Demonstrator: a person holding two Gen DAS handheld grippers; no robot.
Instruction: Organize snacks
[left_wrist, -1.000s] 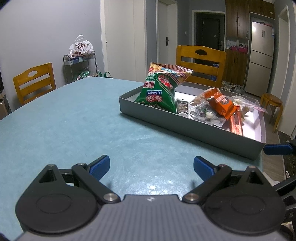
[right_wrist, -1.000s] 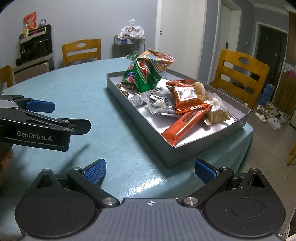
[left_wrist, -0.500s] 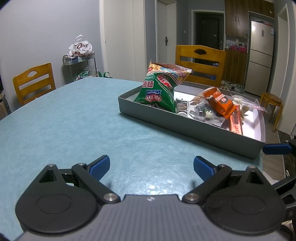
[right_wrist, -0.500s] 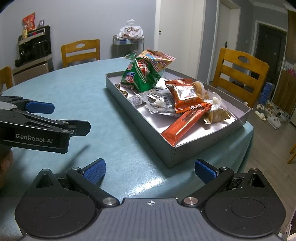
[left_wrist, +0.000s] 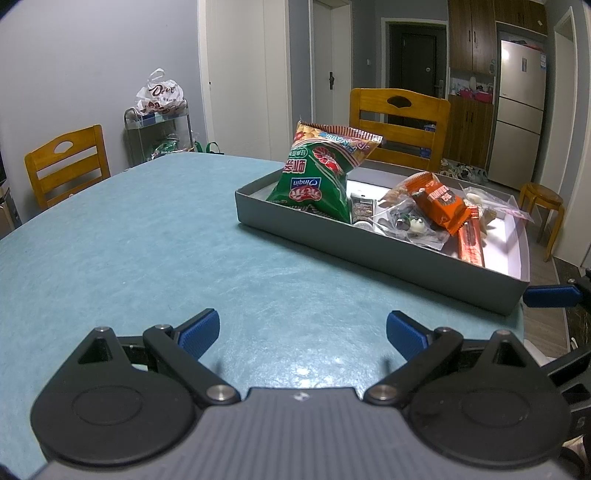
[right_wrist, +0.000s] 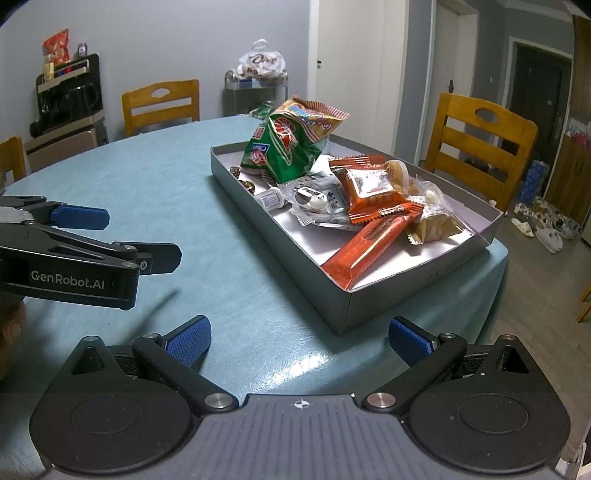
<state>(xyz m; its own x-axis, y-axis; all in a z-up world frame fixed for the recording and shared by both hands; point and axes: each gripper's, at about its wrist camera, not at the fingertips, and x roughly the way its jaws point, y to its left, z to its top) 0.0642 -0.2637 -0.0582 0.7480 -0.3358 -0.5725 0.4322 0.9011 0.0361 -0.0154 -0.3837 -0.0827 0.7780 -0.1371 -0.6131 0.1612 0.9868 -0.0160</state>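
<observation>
A grey tray (left_wrist: 369, 242) (right_wrist: 280, 236) sits near the table's right edge, filled with snacks. A green chip bag (left_wrist: 317, 177) (right_wrist: 288, 147) leans upright at its far end. An orange packet (left_wrist: 441, 205) (right_wrist: 369, 188), a long orange bar (right_wrist: 369, 240) (left_wrist: 471, 245) and clear-wrapped sweets (right_wrist: 317, 201) lie beside it. My left gripper (left_wrist: 301, 330) hovers open above bare tablecloth, short of the tray. My right gripper (right_wrist: 299, 338) is open too, just before the tray's near corner. Nothing is between either pair of fingers.
The teal tablecloth (left_wrist: 129, 240) spreads wide to the left of the tray. The left gripper (right_wrist: 79, 243) shows side-on in the right wrist view. Wooden chairs (left_wrist: 66, 162) (right_wrist: 480, 147) ring the table. A trolley (left_wrist: 159, 129) with a bag stands by the wall.
Both views have shifted only slightly; the tray sits a touch further away in the left wrist view. Both grippers stay open and empty.
</observation>
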